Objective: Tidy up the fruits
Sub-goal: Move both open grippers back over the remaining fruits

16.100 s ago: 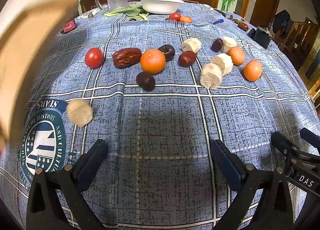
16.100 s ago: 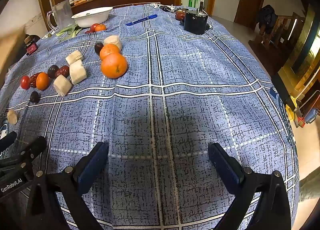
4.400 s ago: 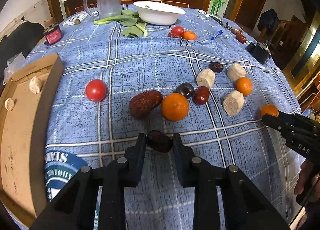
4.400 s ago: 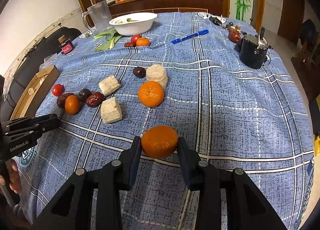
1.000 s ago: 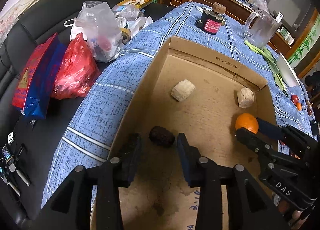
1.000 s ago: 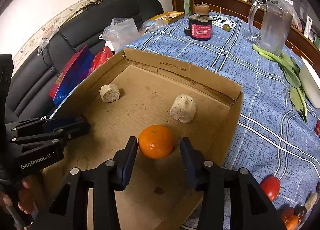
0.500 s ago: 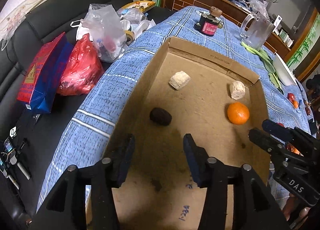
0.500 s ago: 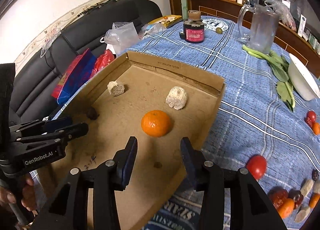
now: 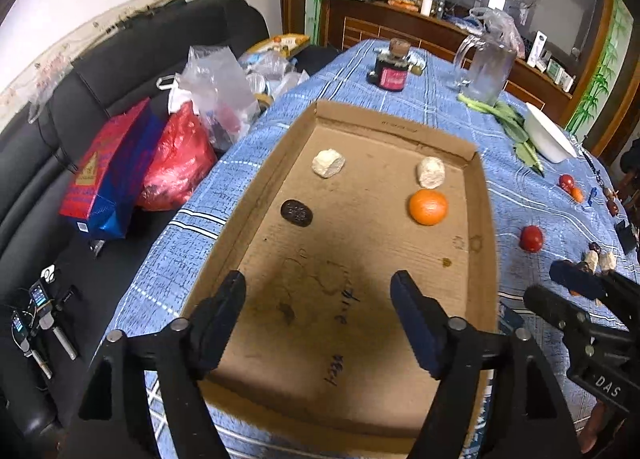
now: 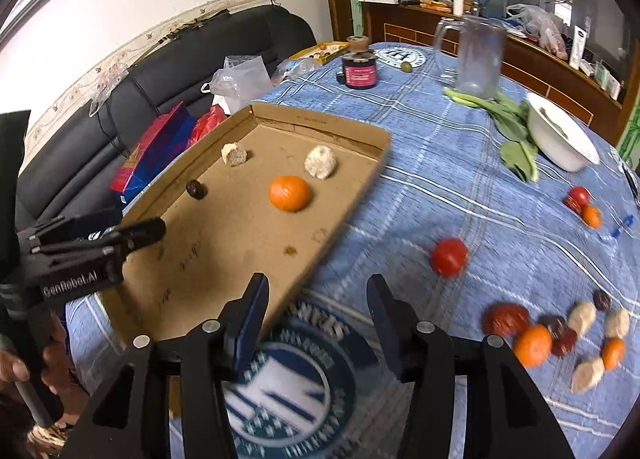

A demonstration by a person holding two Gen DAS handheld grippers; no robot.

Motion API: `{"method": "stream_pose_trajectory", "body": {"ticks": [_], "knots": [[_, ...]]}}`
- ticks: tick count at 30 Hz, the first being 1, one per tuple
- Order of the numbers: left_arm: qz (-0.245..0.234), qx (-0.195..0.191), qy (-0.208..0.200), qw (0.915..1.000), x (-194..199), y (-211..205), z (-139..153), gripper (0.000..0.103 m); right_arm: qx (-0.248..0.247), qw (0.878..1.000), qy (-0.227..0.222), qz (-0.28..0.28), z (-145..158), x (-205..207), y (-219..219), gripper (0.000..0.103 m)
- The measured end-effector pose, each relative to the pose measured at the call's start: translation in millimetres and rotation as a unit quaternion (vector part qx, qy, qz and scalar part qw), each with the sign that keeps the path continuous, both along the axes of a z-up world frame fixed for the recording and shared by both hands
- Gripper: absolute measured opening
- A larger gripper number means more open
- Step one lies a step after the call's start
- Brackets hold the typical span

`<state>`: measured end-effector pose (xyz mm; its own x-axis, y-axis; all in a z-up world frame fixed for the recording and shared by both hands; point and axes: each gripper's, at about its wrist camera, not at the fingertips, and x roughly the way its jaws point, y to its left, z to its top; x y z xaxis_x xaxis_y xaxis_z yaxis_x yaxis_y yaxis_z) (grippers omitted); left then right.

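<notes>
1. Left gripper (image 9: 318, 317): over the near half of the box (image 9: 482, 219), jaws apart and opening, nothing between them.
2. Right gripper (image 10: 316, 325): over the tablecloth (image 10: 460, 187) just past the box's near corner, above the round blue logo (image 10: 288, 379). Jaws apart and opening, nothing between them.
3. In the box: orange (image 9: 427, 206), dark date (image 9: 296, 212), two pale chunks (image 9: 328, 163) and (image 9: 431, 172). All lie loose on the floor of the box, apart from each other. Orange sits just beside the right-hand chunk; date is near the left wall.
4. On the cloth outside the box: tomato (image 10: 449, 256) alone, well apart from the box.
5. Further right, a blurred cluster (image 10: 560, 333) of oranges, dark-red dates and pale chunks. Exact count unclear.
6. Far end of the table: white bowl (image 10: 560, 139), greens (image 10: 508, 119), glass jug (image 10: 478, 59), dark jar (image 10: 359, 69). A small tomato and orange pair (image 10: 582, 203) lies near the bowl.
7. Sofa (image 9: 132, 59) to the left of the table holds plastic bags (image 9: 176, 163).
</notes>
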<state>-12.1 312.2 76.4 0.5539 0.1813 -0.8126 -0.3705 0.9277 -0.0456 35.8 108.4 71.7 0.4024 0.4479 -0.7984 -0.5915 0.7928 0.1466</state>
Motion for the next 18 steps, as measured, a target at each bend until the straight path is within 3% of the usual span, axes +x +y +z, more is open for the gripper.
{"method": "stream_pose_trajectory", "body": {"ticks": [9,18], "knots": [[-0.030,0.018,-0.027,0.9990,-16.1,-50.1,19.3,0.076,-0.001,0.999,0.001,-0.038,4.8,-25.4,-60.5,0.055],[-0.077,0.019,-0.022,0.9966,-3.5,-107.7,16.1,0.077,-0.002,0.995,-0.011,-0.101,9.4,-41.1,-136.1,0.055]]}}
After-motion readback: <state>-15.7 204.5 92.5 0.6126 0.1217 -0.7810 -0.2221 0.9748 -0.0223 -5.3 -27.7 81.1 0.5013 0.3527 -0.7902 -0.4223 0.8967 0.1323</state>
